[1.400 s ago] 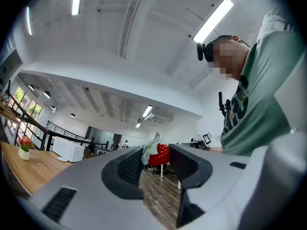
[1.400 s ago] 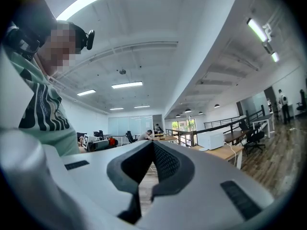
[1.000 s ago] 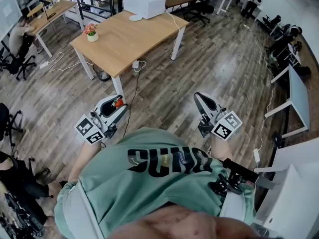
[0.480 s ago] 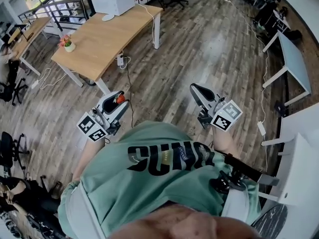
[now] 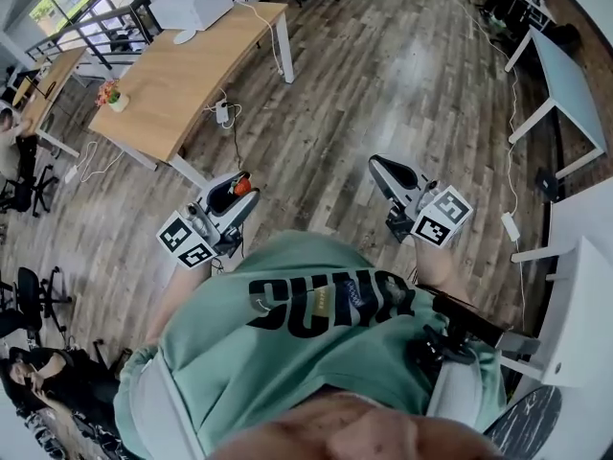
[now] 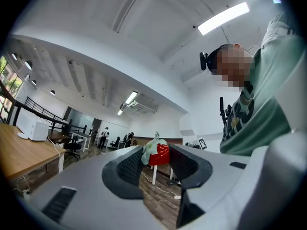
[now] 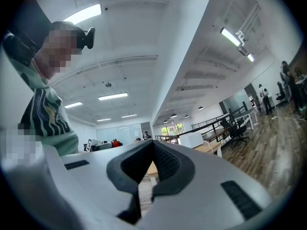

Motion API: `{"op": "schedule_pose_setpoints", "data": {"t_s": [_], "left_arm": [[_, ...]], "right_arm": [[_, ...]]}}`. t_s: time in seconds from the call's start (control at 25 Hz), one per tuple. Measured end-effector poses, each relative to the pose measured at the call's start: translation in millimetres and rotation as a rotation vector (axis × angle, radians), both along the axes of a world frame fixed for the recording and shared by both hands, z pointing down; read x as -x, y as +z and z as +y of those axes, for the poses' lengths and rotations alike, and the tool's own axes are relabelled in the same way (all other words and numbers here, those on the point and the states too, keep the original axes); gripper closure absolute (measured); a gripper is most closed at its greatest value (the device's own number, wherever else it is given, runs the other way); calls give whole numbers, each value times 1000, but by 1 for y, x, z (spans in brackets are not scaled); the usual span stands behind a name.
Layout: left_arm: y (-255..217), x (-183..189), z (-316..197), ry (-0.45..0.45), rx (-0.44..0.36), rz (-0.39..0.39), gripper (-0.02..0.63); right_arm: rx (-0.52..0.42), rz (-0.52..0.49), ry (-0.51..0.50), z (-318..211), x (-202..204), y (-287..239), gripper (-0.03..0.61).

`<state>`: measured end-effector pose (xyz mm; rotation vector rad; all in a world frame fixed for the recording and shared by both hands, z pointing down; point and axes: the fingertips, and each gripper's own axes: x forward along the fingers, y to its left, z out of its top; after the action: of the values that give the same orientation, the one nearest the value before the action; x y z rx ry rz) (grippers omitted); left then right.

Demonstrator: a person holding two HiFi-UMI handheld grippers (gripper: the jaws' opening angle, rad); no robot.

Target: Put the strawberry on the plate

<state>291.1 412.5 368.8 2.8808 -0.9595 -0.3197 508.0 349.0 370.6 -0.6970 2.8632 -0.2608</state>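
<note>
A red strawberry (image 5: 245,187) with a green leafy top sits between the tips of my left gripper (image 5: 234,193), which is shut on it and carried in the air over the wood floor. In the left gripper view the strawberry (image 6: 159,154) is pinched between the two dark ribbed pads (image 6: 130,166). My right gripper (image 5: 380,168) is held out at the same height on the right, shut with nothing in it; its tips (image 7: 152,146) meet in the right gripper view. No plate shows in any view.
A long wooden table (image 5: 182,75) stands at the upper left with a white box (image 5: 192,3) and a small flower pot (image 5: 115,96) on it, cables hanging below. White desks (image 5: 567,77) line the right side. Office chairs and people sit at the far left.
The room has slid across the head view: the wooden table has shifted to the upper left. Both grippers keep their pose before the body, and the strawberry stays in the left one.
</note>
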Motion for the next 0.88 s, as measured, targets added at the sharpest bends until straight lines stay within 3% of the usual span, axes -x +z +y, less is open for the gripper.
{"op": "schedule_pose_setpoints", "data": {"t_s": [0.2, 0.44, 0.6, 0.88], "left_arm": [[7, -8, -12, -27, 29, -30, 445], [16, 36, -29, -81, 51, -9, 445], [24, 94, -44, -100, 53, 26, 445], [16, 234, -95, -95, 34, 72, 445]], "right_arm": [[14, -5, -32, -16, -5, 15, 572], [51, 24, -67, -45, 35, 28, 572], [36, 62, -95, -63, 97, 25, 572], [7, 107, -95, -108, 235, -4, 571]]}}
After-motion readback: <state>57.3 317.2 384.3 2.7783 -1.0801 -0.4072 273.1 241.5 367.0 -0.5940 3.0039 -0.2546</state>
